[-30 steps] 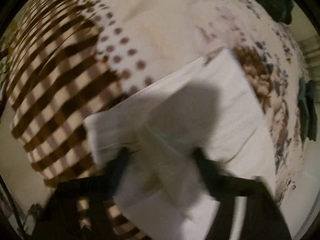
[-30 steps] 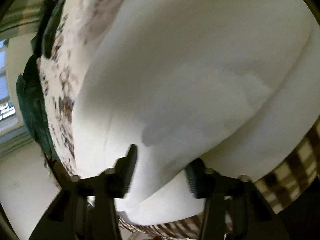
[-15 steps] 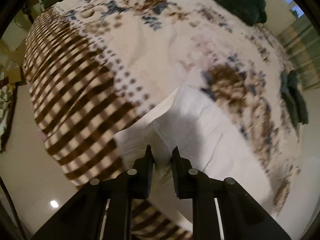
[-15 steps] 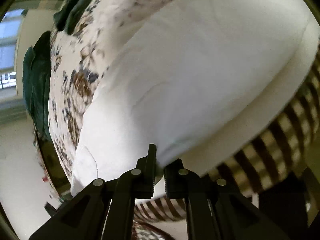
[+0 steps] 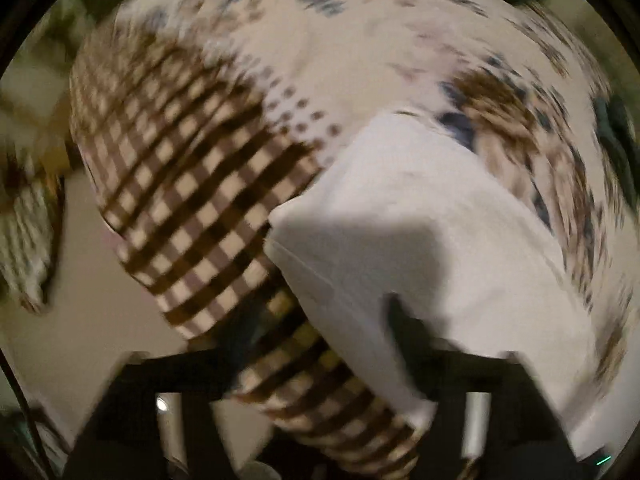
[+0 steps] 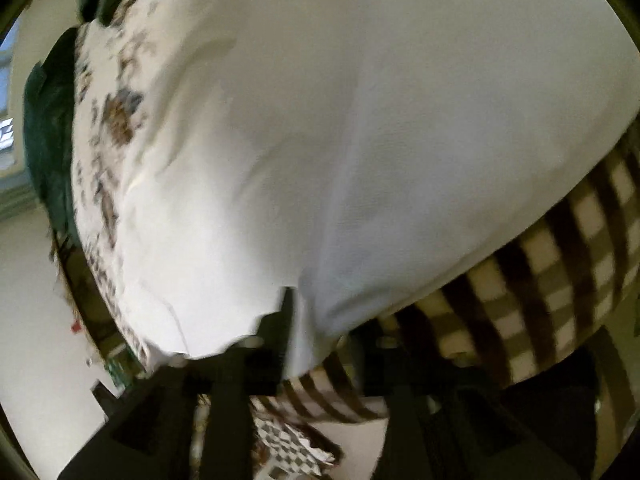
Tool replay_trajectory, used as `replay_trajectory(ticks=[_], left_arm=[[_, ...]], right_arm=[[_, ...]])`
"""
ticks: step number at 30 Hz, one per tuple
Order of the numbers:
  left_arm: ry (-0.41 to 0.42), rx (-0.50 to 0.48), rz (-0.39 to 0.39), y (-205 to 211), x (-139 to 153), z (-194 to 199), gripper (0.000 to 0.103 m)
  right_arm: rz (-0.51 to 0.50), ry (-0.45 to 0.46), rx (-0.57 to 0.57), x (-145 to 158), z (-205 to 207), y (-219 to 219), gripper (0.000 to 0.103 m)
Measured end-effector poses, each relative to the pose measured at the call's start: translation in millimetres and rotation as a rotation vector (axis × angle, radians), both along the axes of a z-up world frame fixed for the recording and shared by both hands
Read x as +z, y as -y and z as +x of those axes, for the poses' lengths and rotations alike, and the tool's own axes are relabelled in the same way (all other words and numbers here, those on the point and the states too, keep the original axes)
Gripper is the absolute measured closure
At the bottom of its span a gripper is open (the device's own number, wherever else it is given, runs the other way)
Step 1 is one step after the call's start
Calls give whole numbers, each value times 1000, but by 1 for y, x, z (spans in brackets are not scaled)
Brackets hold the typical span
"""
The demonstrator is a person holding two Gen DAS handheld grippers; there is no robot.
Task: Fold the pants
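The white pants lie folded flat on the bed, near its checked edge; they fill most of the right wrist view. My left gripper is open and empty, its fingers spread over the near edge of the pants. My right gripper is open too, its left finger against the pants' near edge, with a fold of white cloth hanging between the fingers. Both views are motion-blurred.
The bedspread has a brown check band at the near side and a floral pattern farther back. Dark green cloth lies at the bed's far side. Pale floor shows below the bed edge.
Both grippers were shut on the pants' edge half a second ago; both have since opened and let the cloth go. The pants have dropped flat onto the bed.
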State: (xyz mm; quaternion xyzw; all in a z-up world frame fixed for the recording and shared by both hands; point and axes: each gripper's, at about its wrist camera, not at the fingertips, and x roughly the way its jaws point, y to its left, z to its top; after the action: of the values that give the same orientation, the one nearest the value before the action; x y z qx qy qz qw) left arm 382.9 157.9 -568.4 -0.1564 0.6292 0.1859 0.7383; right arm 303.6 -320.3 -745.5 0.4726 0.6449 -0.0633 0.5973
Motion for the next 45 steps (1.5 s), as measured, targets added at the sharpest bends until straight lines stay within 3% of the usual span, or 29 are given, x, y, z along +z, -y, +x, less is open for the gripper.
replay_trajectory(ticks=[1, 5, 8, 12, 15, 18, 20, 21, 22, 24, 27, 29, 35, 38, 40, 42, 45], left_arm=[[8, -67, 50, 21, 10, 0, 11], [49, -304, 175, 106, 22, 8, 10], [48, -429, 152, 175, 9, 22, 10], [20, -498, 71, 249, -15, 41, 10], [-10, -542, 74, 295, -31, 45, 10], [-33, -568, 82, 326, -43, 46, 10], [-54, -585, 101, 339, -49, 46, 10], [-62, -593, 110, 342, -51, 45, 10], [-71, -601, 118, 345, -53, 45, 10], [-85, -611, 139, 349, -54, 45, 10], [-91, -609, 152, 349, -55, 46, 10], [-99, -605, 160, 349, -58, 45, 10], [-118, -582, 160, 348, -64, 43, 10], [-110, -570, 160, 342, -54, 40, 10], [-93, -550, 147, 332, -42, 36, 10], [-70, -515, 131, 319, -26, 32, 10], [-24, -435, 102, 287, -1, 33, 10]], right_arm=[[-1, 13, 8, 6, -3, 4, 40], [-19, 33, -14, 36, -25, 42, 38], [-127, 38, -180, 56, -50, 111, 38], [-316, 28, -440, 64, -79, 234, 38], [-366, 4, -564, 47, -90, 305, 38], [-338, 1, -585, 19, -88, 352, 38], [-326, 15, -593, 6, -80, 364, 43], [-324, 16, -580, -1, -77, 368, 70], [-332, 4, -571, -4, -76, 370, 89], [-350, 29, -575, 1, -78, 367, 95], [-411, 84, -568, 33, -91, 358, 96], [-415, 74, -578, 41, -101, 350, 96], [-242, 0, -580, -8, -128, 366, 96], [-238, -18, -525, -3, -119, 370, 92], [-292, -55, -468, 15, -111, 365, 83], [-348, -77, -405, 39, -103, 355, 55], [-440, -40, -240, 81, -72, 318, 52]])
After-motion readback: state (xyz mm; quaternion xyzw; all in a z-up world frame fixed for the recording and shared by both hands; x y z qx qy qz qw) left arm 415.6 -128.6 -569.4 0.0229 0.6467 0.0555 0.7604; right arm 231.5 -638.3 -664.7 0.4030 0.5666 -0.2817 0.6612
